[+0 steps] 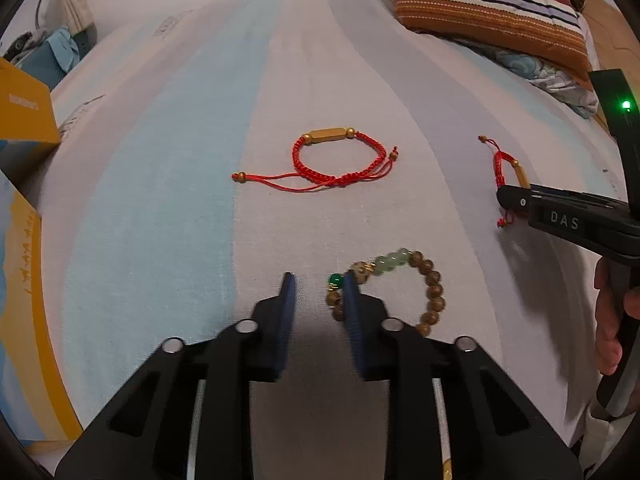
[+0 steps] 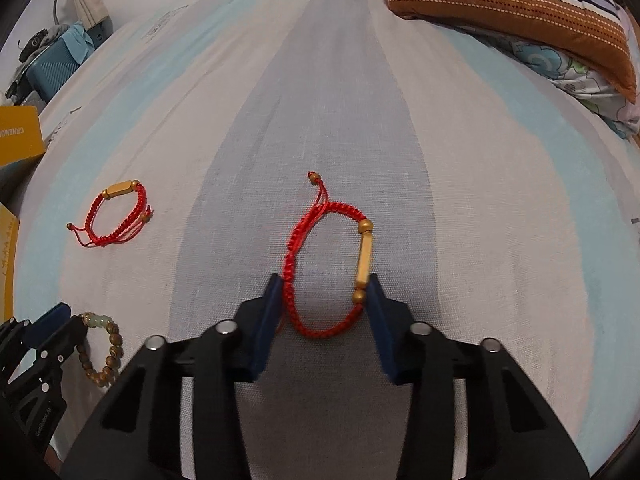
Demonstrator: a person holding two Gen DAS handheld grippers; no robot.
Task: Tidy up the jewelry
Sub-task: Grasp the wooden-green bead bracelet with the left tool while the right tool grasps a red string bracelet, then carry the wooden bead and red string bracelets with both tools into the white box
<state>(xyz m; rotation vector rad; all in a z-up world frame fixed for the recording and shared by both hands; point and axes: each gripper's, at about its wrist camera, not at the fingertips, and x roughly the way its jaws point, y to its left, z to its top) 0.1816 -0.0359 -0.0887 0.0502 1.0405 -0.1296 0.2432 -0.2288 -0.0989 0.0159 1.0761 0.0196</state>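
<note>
Left wrist view, your left gripper (image 1: 320, 284) half-closed, nothing between the pads, beaded bracelet (image 1: 400, 288) outside its right finger, your right gripper (image 2: 324, 284) pinching the red cord bracelet (image 2: 328, 264) on the striped sheet (image 2: 480, 200).

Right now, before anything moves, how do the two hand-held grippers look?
Both the left gripper and the right gripper are black plastic, with branching frames, silver round bolts and dark blue pads on the jaws. The right one bears white letters "DAS" and a green light.
</note>
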